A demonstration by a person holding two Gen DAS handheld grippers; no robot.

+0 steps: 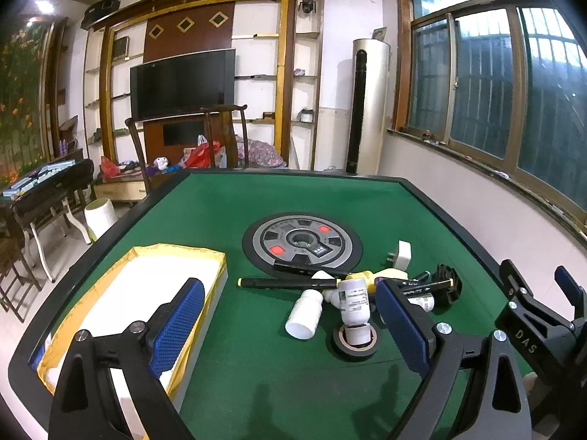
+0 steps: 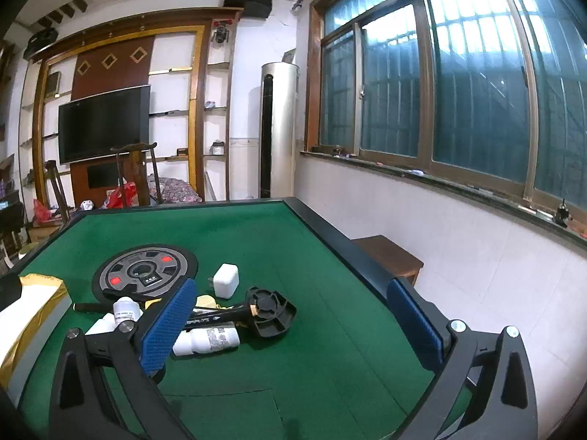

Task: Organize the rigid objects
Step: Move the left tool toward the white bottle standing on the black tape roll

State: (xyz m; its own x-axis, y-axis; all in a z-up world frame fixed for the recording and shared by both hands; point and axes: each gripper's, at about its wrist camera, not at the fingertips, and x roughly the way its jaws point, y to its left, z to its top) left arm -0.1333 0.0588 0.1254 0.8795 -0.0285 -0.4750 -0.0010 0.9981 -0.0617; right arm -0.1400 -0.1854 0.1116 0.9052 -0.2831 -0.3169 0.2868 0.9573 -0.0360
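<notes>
1. Left gripper (image 1: 290,322): fingers spread wide and released, nothing between the ribbed blue pads (image 1: 179,326). It hung low in the frame above the felt.
2. Right gripper (image 2: 297,326): likewise spread and empty; its left pad (image 2: 167,330) sat in front of the pile, whether touching could not be told.
3. Pile lay at centre of the left view: white bottles (image 1: 304,315), one standing in a black tape roll (image 1: 356,341), long black pens (image 1: 290,283), a yellow piece partly hidden, a white plug adapter (image 1: 400,255), and a black plastic tool (image 2: 271,311) with a round vented head.
4. Box (image 1: 216,275), lower left of the left view: gold foil rim, smooth white inside, no item seen in it.
5. Judgement: sorting barely started; whole pile left to move.
6. Green felt table (image 1: 227,205) had a raised dark rim; round grey dial (image 1: 302,244) set in its middle.
</notes>
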